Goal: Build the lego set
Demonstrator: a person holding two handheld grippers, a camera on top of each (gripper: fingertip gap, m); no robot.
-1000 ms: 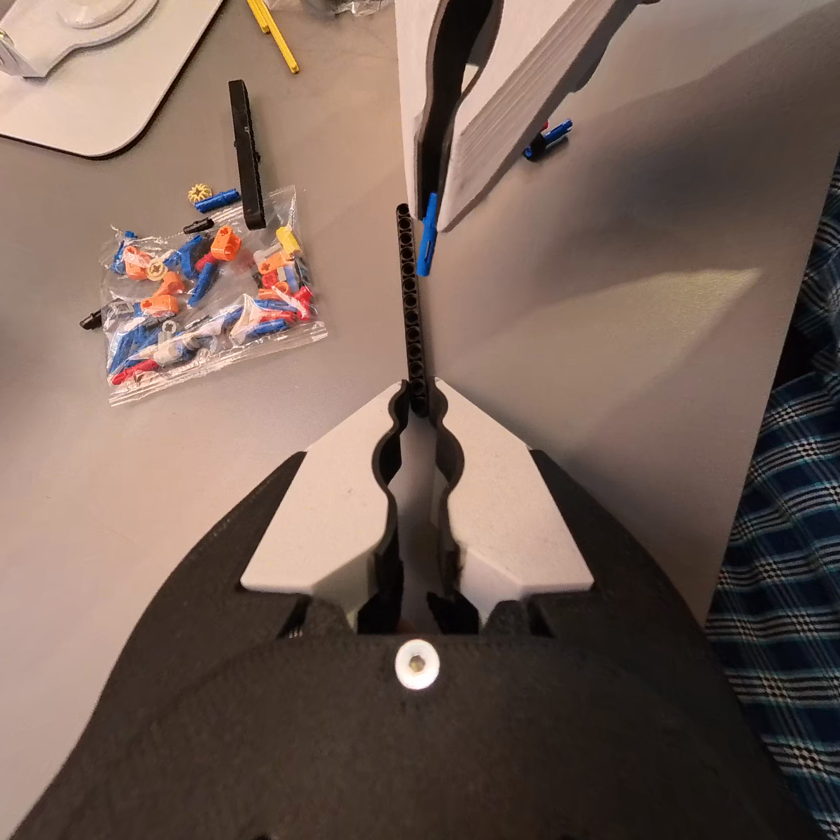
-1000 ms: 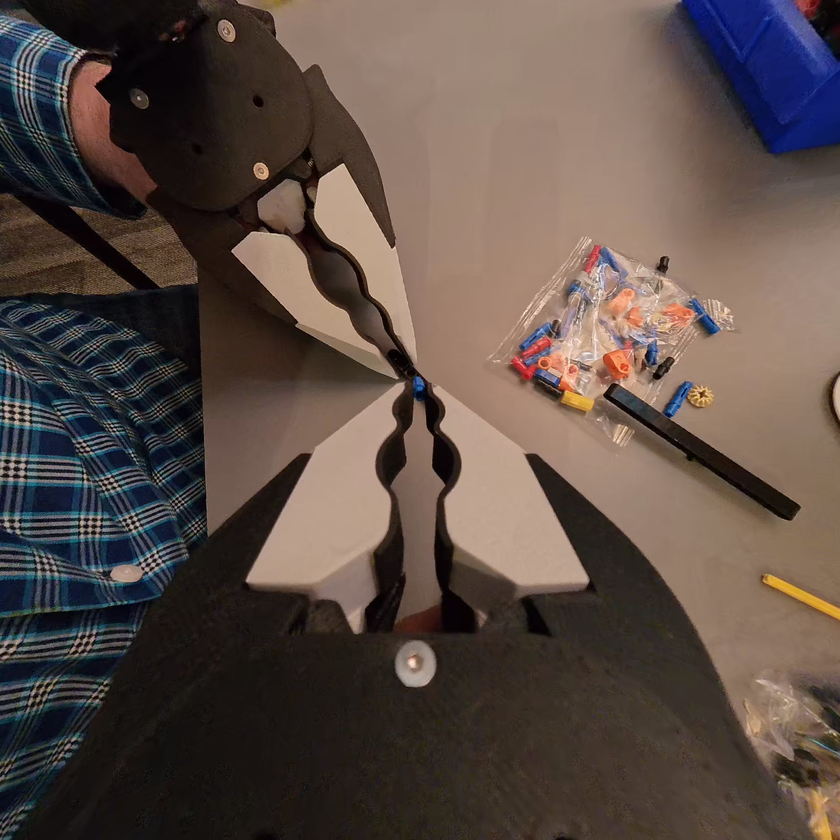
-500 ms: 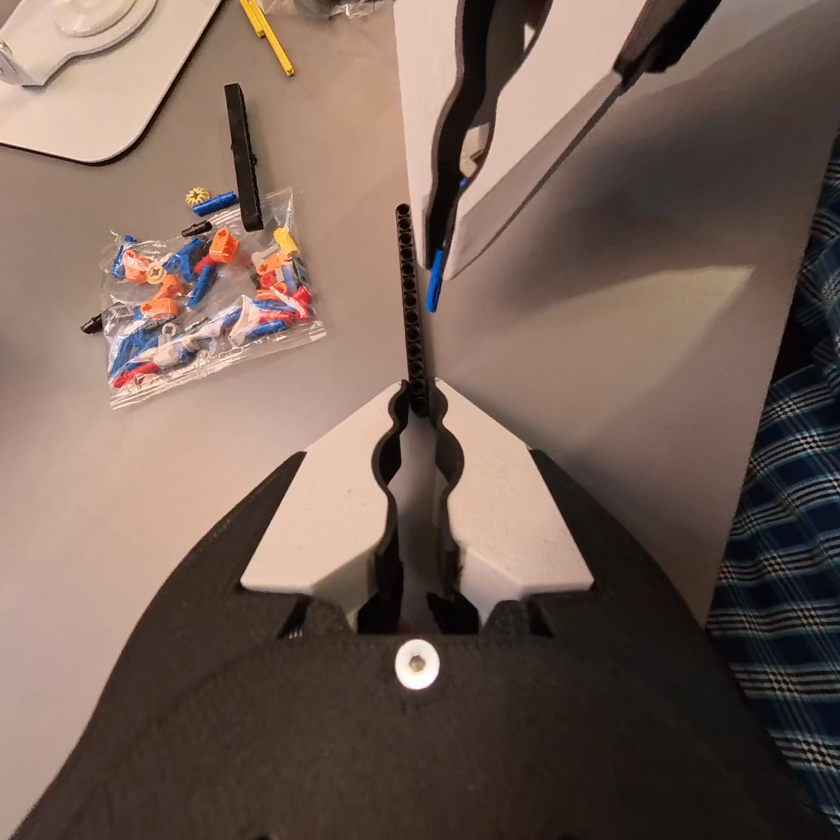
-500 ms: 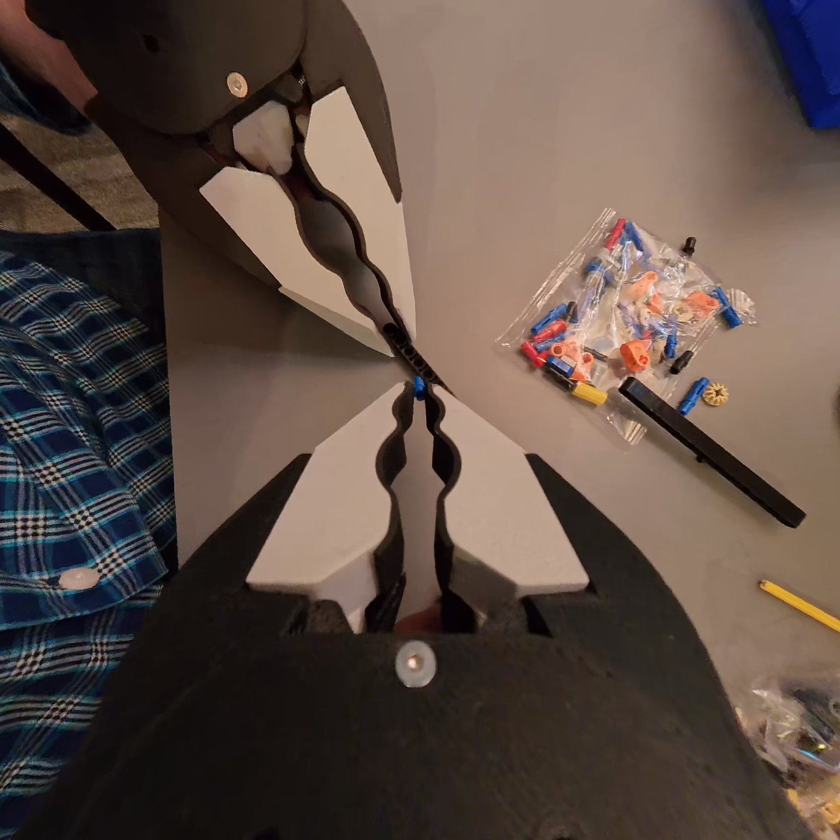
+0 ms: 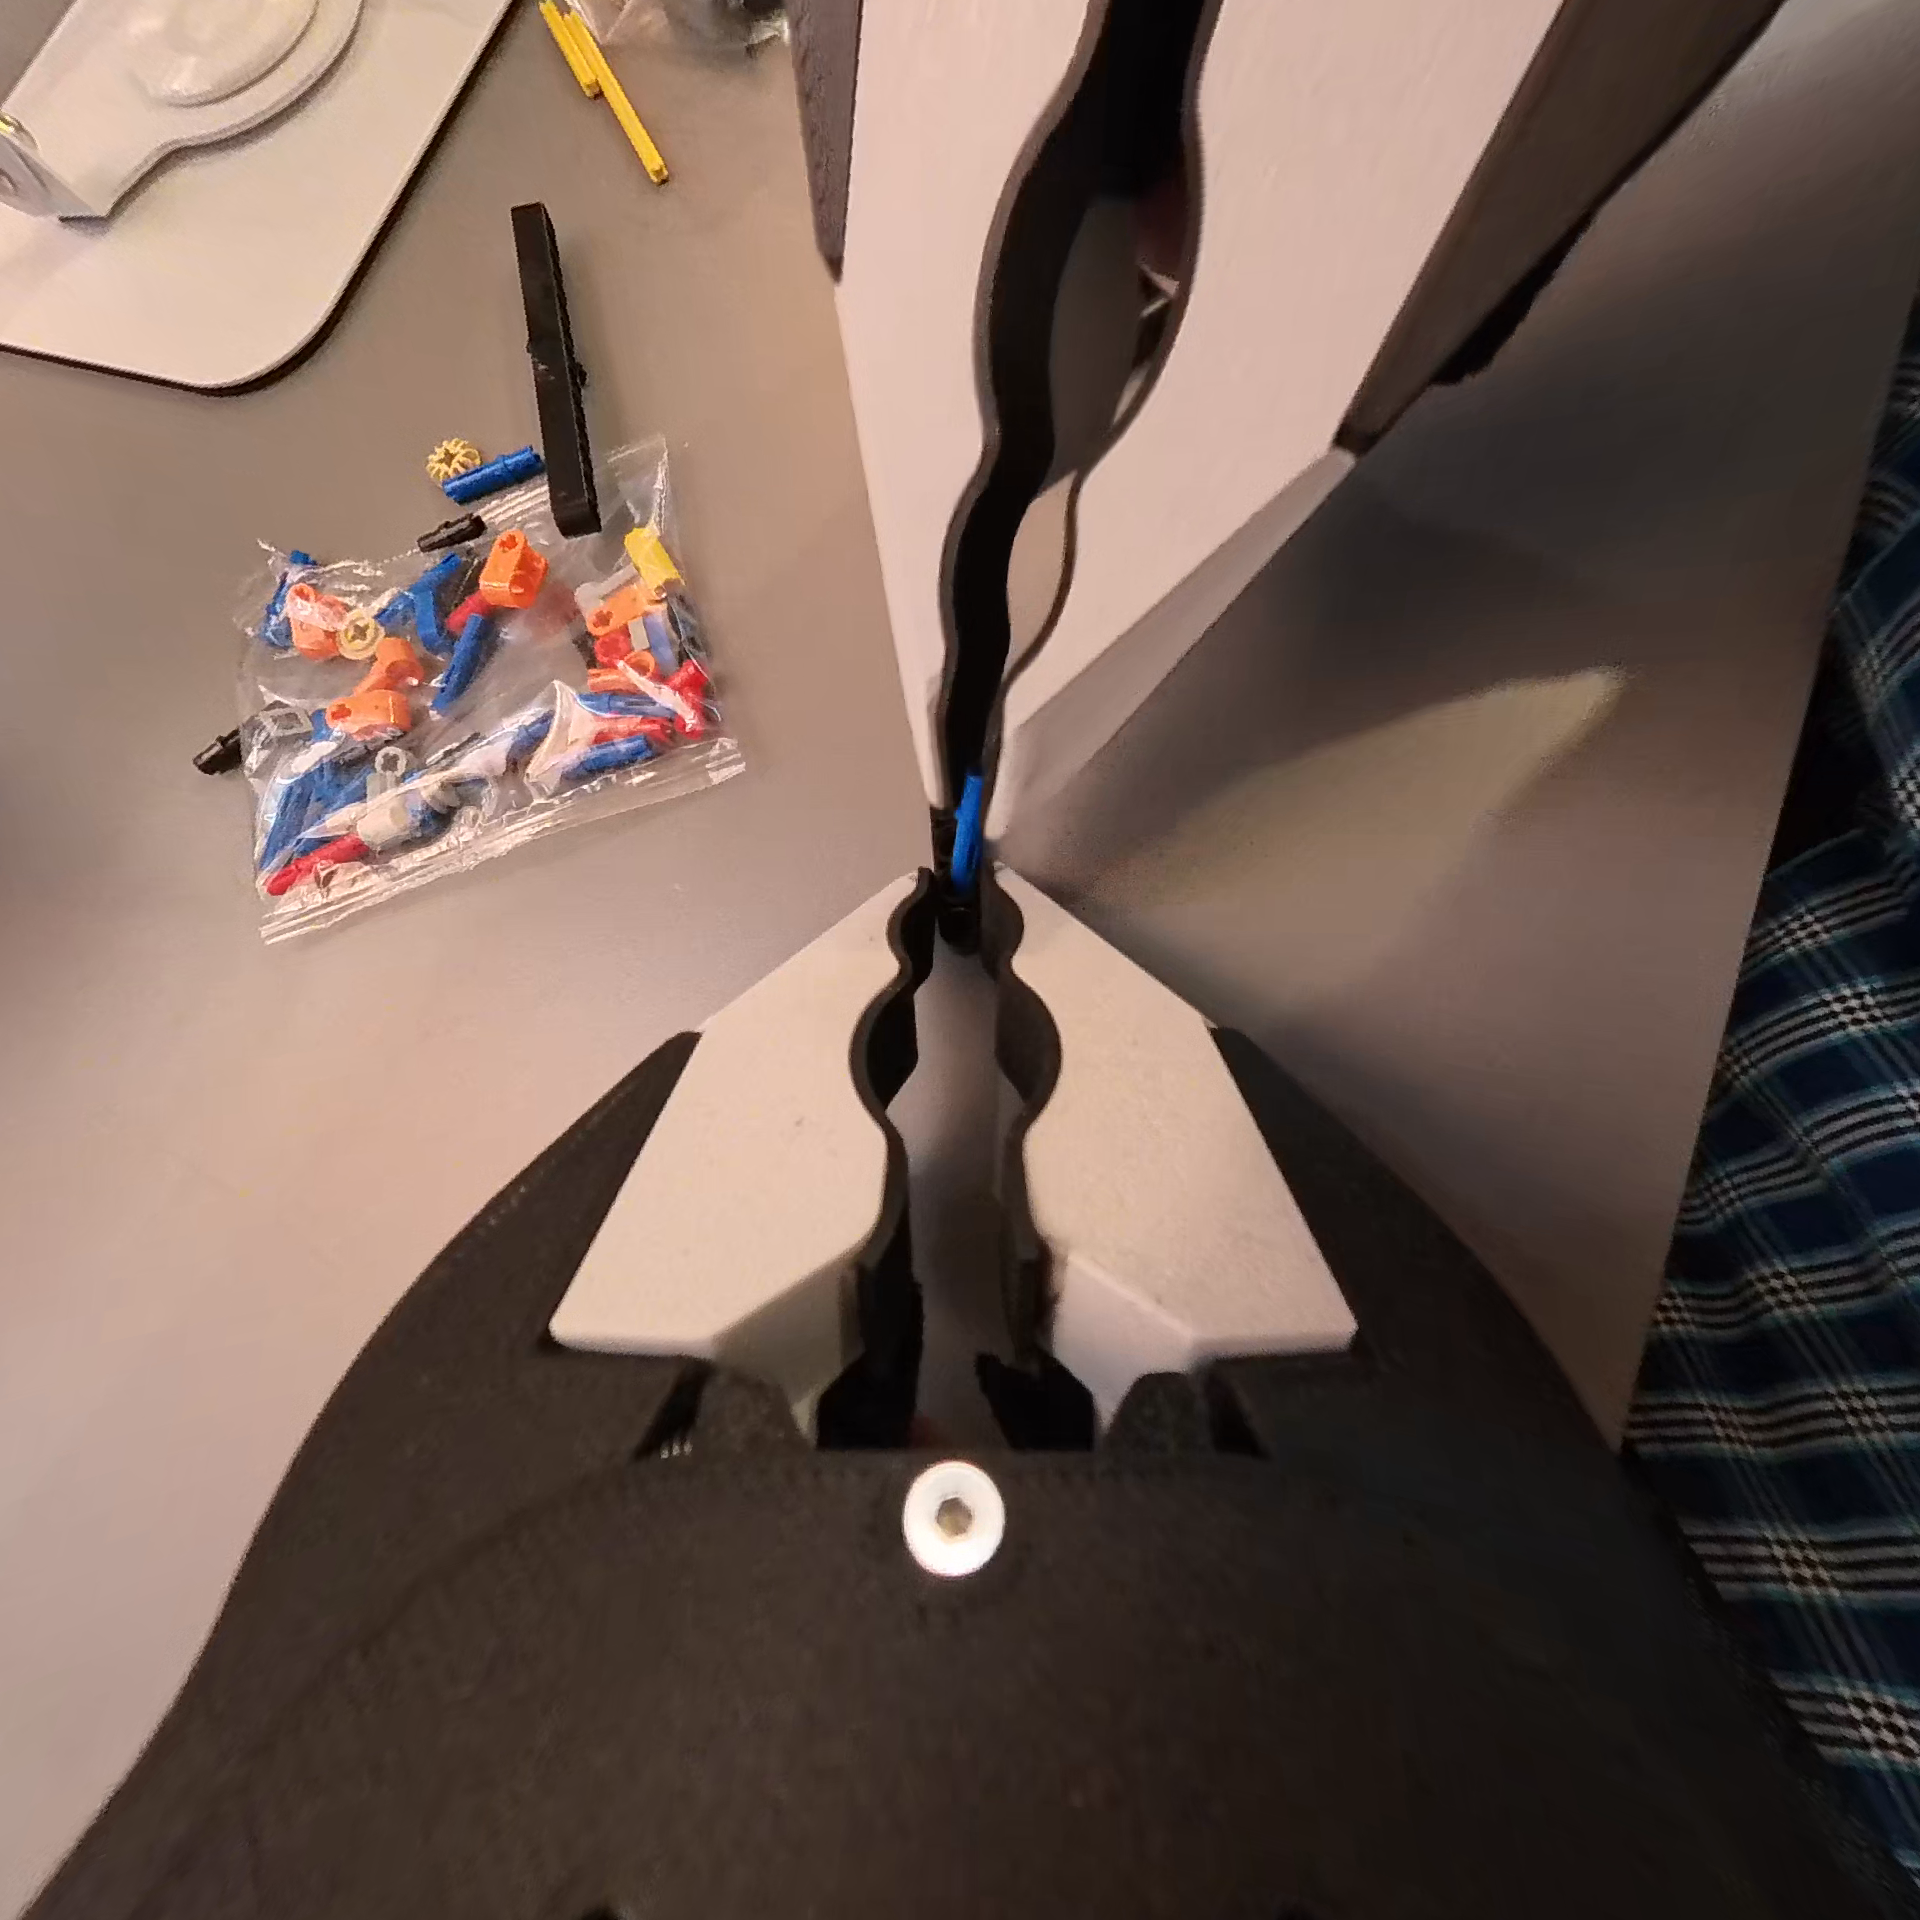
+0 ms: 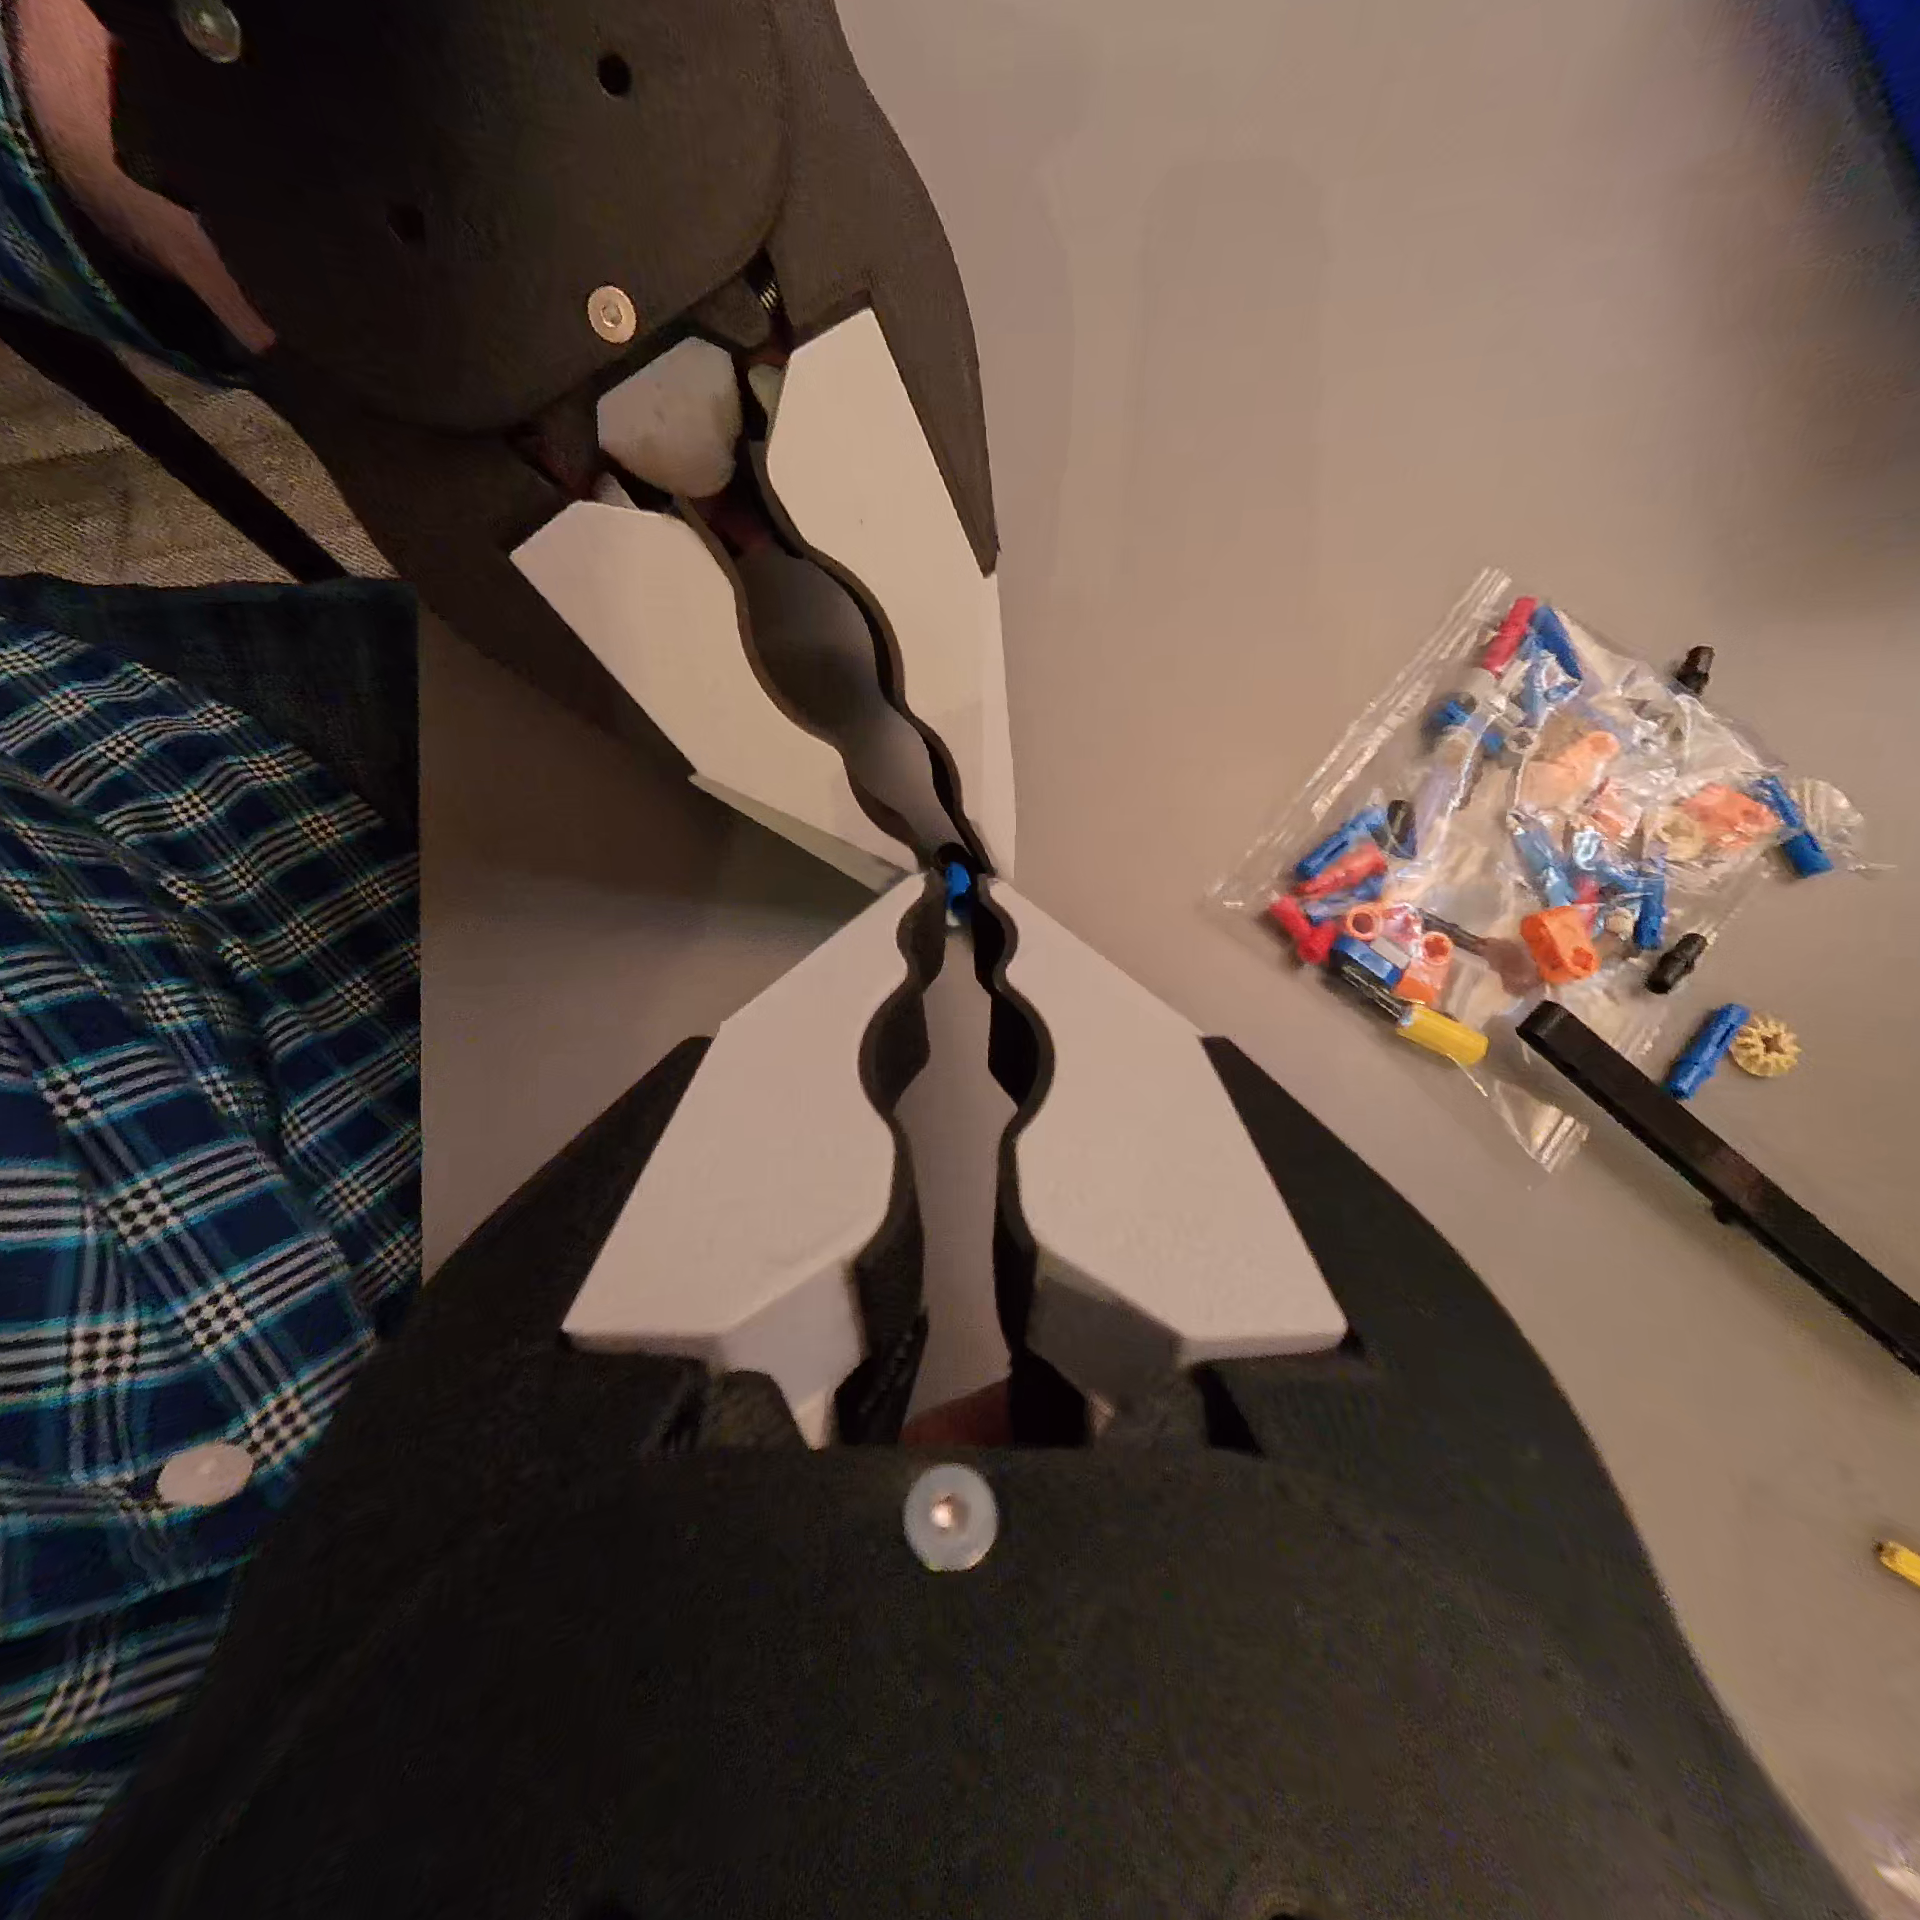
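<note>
My left gripper (image 5: 961, 906) is shut on the end of a thin black holed beam (image 5: 956, 928). Most of the beam is hidden behind the right gripper's fingers (image 5: 904, 520), which come in from the top. My right gripper (image 6: 956, 902) is shut on a small blue pin (image 6: 957, 884). The pin also shows in the left wrist view (image 5: 969, 826), its tip against the beam right at my left fingertips. In the right wrist view the left gripper (image 6: 951, 847) comes from the upper left, tip to tip with the right one.
A clear bag of small coloured parts (image 5: 478, 686) (image 6: 1538, 831) lies on the grey table. Beside it are a black beam (image 5: 556, 364) (image 6: 1714, 1174), a tan gear (image 5: 452, 457) and a loose blue pin (image 5: 499, 470). Yellow axles (image 5: 613, 94) and a white board (image 5: 239, 239) lie farther off. A plaid sleeve (image 6: 156, 935) is at the table edge. Only a small space, under 4 cm, lies between the two pairs of fingers. From either gripper's tips it is about 15 centimeters to the tan gear (image 5: 452, 457). Look for it in the right wrist view (image 6: 1767, 1051) too.
My right gripper has carried the blue pin down along the beam to my left fingertips. It now covers most of the beam. The left gripper has held still.
</note>
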